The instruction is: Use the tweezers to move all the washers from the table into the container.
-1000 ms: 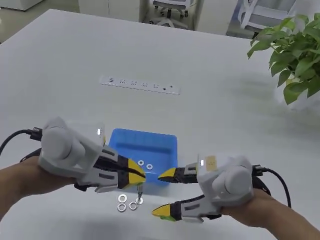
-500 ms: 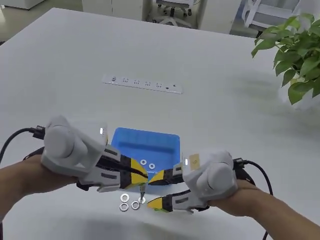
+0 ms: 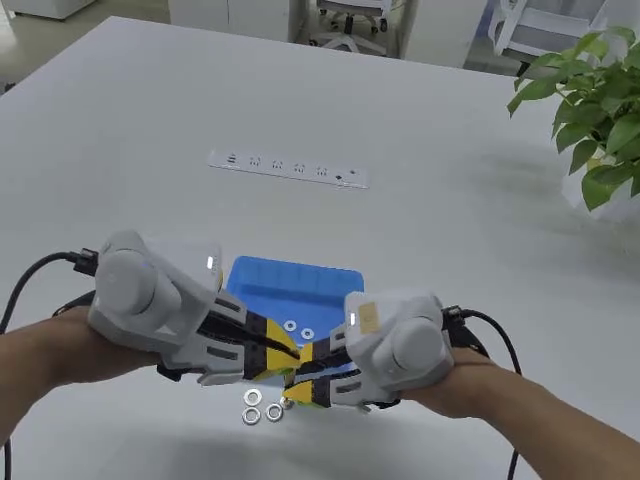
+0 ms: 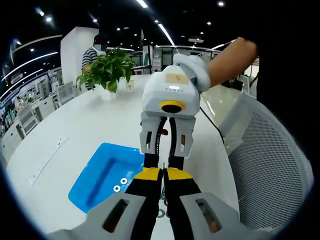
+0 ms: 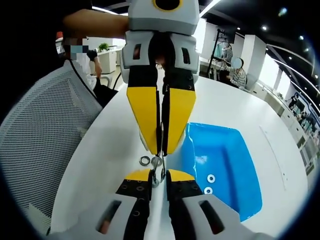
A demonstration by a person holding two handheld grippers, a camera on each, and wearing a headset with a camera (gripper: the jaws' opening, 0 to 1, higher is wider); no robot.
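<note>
In the head view my left gripper (image 3: 288, 352) is shut on thin metal tweezers (image 3: 286, 385) whose tip points down at several washers (image 3: 262, 408) lying on the white table in front of the blue container (image 3: 300, 285). Two washers (image 3: 298, 330) lie inside the container. My right gripper (image 3: 305, 375) faces the left one, nose to nose. Its jaws stand on either side of the tweezers (image 5: 160, 165) with a narrow gap. In the right gripper view, washers (image 5: 145, 160) sit just under the tweezers' tip. The left gripper view has the tweezers (image 4: 163, 169) between my shut jaws.
A white power strip (image 3: 288, 168) lies on the table beyond the container. A potted plant (image 3: 590, 110) stands at the far right. Office chairs stand past the table's far edge. Cables trail from both grippers toward the near edge.
My right gripper has moved left to meet the left gripper, and its jaws have narrowed from wide open to close around the tweezers. The left gripper has held still.
</note>
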